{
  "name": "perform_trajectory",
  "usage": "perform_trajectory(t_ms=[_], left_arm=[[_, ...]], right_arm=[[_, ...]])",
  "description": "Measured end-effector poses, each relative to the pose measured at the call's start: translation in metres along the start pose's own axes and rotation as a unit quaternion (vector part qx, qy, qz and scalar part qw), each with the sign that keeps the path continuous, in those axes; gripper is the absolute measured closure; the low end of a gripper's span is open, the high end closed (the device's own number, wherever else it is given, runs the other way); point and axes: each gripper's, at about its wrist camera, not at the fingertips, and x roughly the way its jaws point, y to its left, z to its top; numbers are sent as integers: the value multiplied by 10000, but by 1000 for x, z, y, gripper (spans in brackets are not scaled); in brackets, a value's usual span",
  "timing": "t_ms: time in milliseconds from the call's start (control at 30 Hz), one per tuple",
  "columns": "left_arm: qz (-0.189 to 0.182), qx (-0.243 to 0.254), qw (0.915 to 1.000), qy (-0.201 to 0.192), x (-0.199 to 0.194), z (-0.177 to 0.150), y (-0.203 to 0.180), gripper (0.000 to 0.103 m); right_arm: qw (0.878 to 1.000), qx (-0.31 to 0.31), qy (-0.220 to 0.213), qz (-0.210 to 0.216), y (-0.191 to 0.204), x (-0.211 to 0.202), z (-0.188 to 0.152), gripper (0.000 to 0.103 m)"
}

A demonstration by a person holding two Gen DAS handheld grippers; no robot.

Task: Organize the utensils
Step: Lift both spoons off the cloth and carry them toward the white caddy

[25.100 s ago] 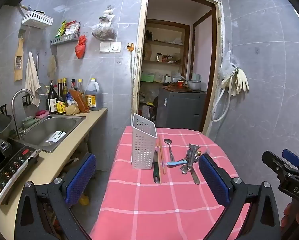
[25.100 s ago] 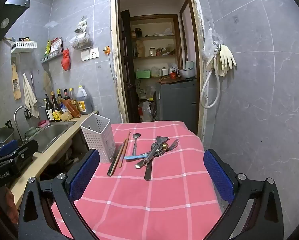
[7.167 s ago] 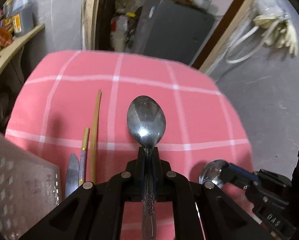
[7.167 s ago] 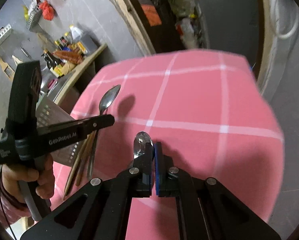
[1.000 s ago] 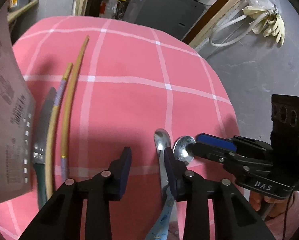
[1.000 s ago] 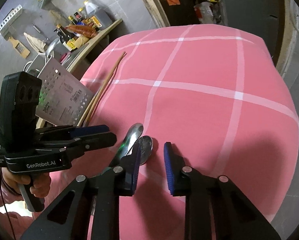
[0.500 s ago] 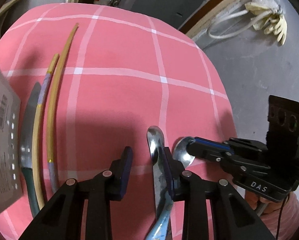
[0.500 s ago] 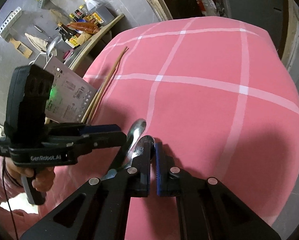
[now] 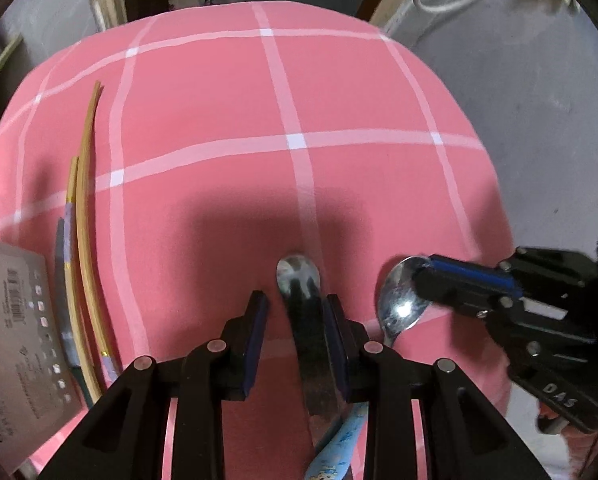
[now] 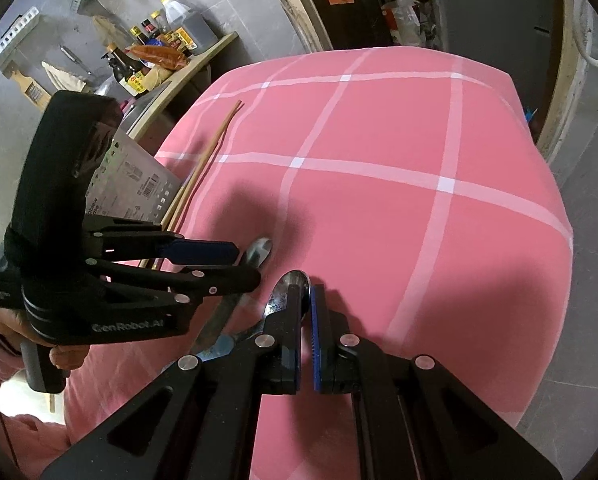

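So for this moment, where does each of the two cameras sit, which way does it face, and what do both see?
Left wrist: on the left gripper, looking steeply down at the pink tablecloth; its fingers straddle a steel spoon; the right gripper enters from the right.
Right wrist: on the right gripper, angled down across the table; shut on a second spoon; left gripper and hand at left.
Shared: both spoons, chopsticks, white utensil holder.

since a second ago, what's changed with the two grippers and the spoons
The right gripper has shut on the round spoon, whose bowl it straddled with open jaws before. The left gripper has slid over the long spoon and its jaws have just been closing, handle between them, not clamped. The chopsticks, holder and pink cloth stayed put.
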Motion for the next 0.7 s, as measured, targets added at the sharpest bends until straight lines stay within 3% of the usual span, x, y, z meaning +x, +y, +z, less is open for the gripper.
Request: perform_trajectory(t_ms=[200, 400, 700], left_arm=[[373, 353, 9986, 98, 2, 5, -14, 84], [-476, -32, 9984, -294, -3, -8, 5, 86], [-809, -48, 9913, -1033, -31, -46, 14, 86]], right_arm=[[9999, 98, -46, 15, -4, -7, -7, 99], [9996, 222, -181, 57, -1, -10, -12, 99], [9990, 258, -347, 110, 12, -17, -26, 99]])
